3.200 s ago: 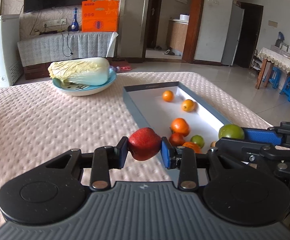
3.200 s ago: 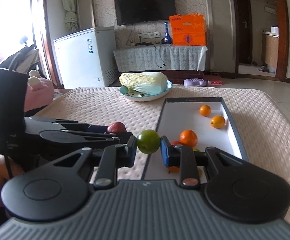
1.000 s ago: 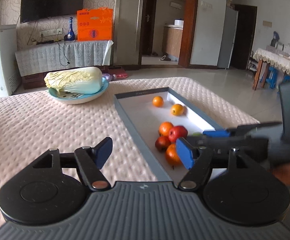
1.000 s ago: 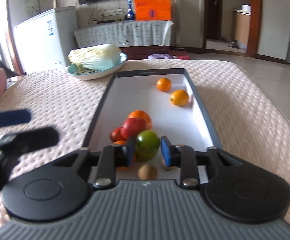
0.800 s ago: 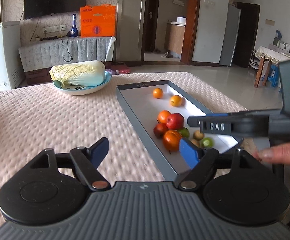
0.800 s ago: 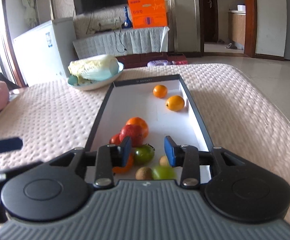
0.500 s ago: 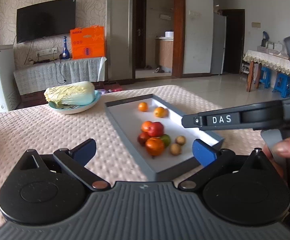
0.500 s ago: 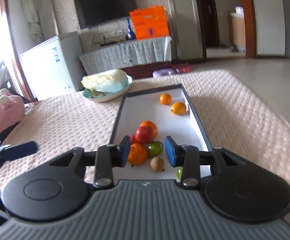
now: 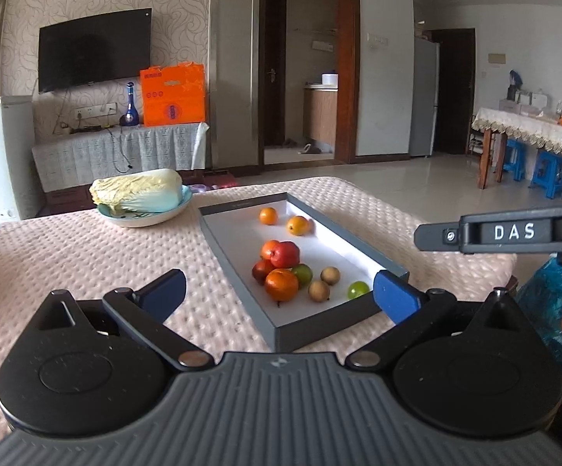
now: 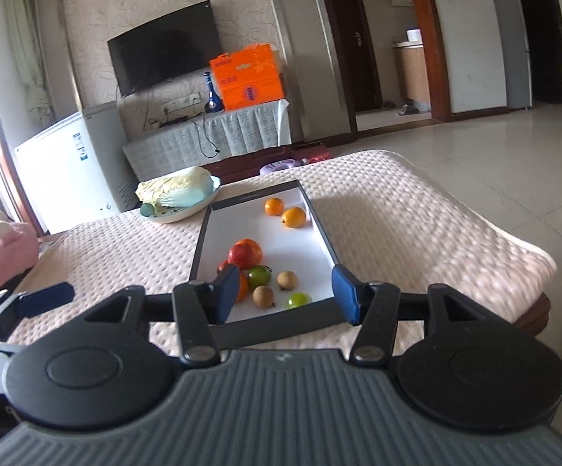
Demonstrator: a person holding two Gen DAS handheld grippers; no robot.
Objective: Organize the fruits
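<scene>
Left wrist view looks across a table under a pale pink dimpled cloth [image 9: 67,256], where a long shallow tray [image 9: 312,320] with grey walls and a white floor lies lengthwise, toward the cloth's right side. The left gripper [image 9: 279,295] is spread as wide as it goes, holding nothing, its blue pads either side of the tray's near end. All the fruit sits inside the tray: two small oranges [image 9: 283,220] near the far end, and toward the near end a cluster where a red apple [image 9: 287,253] leans against an orange [image 9: 269,249], with a darker red fruit [image 9: 261,271], a larger orange [image 9: 281,284] and a green fruit [image 9: 302,273] touching below them. Two brown round fruits [image 9: 324,283], perhaps longans, lie just beside, and a small green one [image 9: 358,289] is nearest the near right corner. From the right wrist view, the right gripper [image 10: 285,291] is opening, nothing between its pads, over the tray's near end. A bowl [image 9: 153,219] with a napa cabbage [image 9: 137,190] stands near the cloth's far edge, left of the tray.
</scene>
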